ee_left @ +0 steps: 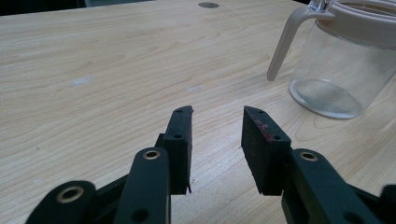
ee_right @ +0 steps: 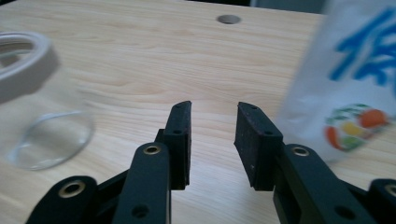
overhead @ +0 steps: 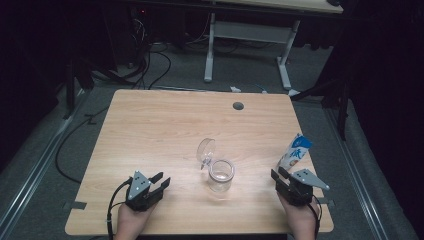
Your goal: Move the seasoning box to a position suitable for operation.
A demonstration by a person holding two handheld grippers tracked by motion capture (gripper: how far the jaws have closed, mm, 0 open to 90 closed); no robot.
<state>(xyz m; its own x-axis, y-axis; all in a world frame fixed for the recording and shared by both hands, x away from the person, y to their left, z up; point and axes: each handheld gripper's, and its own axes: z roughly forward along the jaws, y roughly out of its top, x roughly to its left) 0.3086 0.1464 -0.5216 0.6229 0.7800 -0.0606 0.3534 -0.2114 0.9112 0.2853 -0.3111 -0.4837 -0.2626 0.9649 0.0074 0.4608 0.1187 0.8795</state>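
Looks like nothing's poured yet: the glass jar (overhead: 221,175) sits empty near the worktop (overhead: 150,130) centre, its hinged lid (overhead: 205,149) flipped open toward 11 o'clock. The white-and-blue carton (overhead: 295,152) stands at 3 o'clock from it, well apart. Left hand-held gripper (overhead: 161,181) and right hand-held gripper (overhead: 279,176) are both spread, pinching nothing, each resting near the front edge. Grabbing and pouring are still to do, probably.

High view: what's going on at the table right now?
A person holds a gripper in each hand at the near edge of the wooden table. The left gripper and right gripper are both open and empty. Between them stands a clear glass jar with its hinged lid flipped open; a blue-and-white carton stands just beyond the right gripper.
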